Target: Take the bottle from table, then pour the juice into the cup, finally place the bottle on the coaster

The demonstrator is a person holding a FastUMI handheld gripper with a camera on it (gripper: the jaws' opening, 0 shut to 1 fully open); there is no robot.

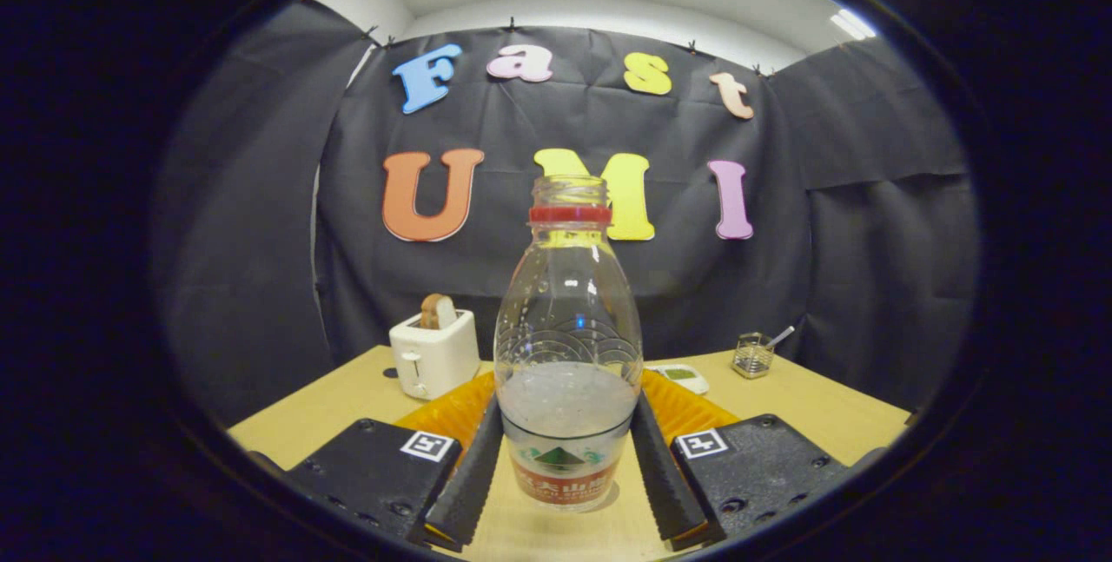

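With our claw closed on the juice bottle at lower centre, we lift it straight, keeping its uncapped neck upright.

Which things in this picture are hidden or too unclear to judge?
- Orange mat, gripper view: its middle is hidden behind the bottle.
- Hand-held gripper: fingers stand beside the bottle; whether they touch it is unclear.
- Small glass far behind: contents too small to tell.
- Toaster: the item in its slot is unclear.
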